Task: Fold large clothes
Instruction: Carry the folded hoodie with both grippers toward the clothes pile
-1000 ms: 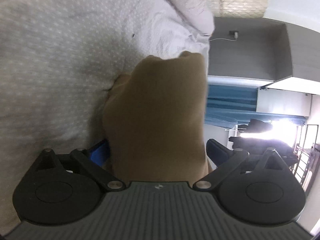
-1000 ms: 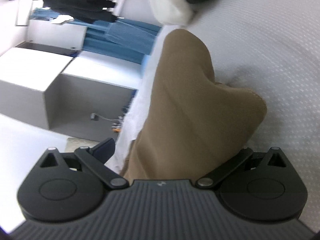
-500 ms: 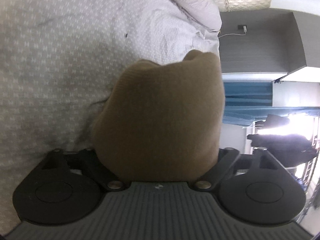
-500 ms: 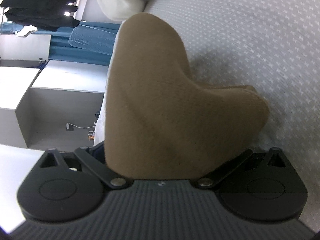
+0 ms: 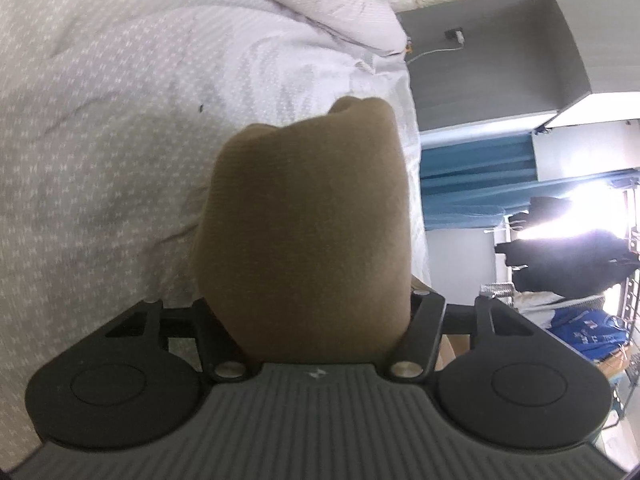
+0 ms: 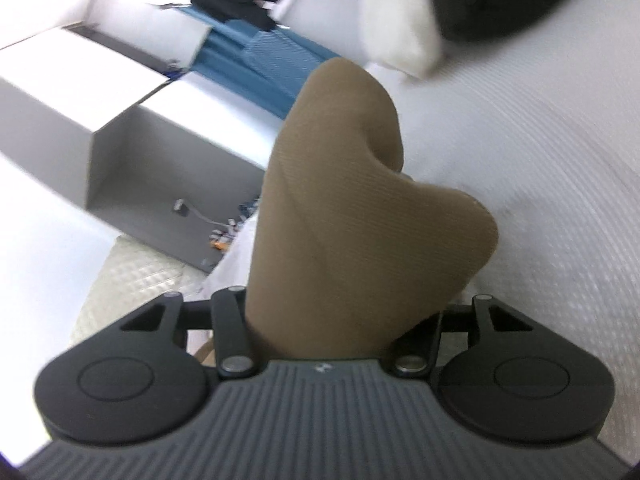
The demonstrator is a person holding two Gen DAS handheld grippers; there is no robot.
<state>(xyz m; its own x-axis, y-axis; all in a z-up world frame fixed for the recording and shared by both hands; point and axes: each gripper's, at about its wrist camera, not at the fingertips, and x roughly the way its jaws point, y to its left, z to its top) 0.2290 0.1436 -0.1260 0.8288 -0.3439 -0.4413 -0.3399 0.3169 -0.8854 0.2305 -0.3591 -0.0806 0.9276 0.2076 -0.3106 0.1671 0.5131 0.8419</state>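
A tan knit garment [image 5: 308,232] bulges out of my left gripper [image 5: 316,320], which is shut on it; the cloth hides both fingers. It hangs over the pale grey dotted bedspread [image 5: 100,140]. In the right wrist view the same tan garment [image 6: 352,232] fills the space between the jaws of my right gripper [image 6: 332,328], which is shut on it with the fingertips hidden. The cloth is lifted off the bedspread [image 6: 540,160] in both views.
A pale pillow [image 5: 332,4] lies at the bed's head. A grey cabinet [image 5: 492,60] with a charger plug stands beside the bed. Blue curtain [image 5: 476,180] and dark hanging clothes [image 5: 568,252] lie beyond. A white and dark garment pile [image 6: 420,20] sits on the bed.
Both grippers closed on the tan garment: the blue finger pads seen earlier are now covered. The right gripper swung, and its view is motion-blurred.
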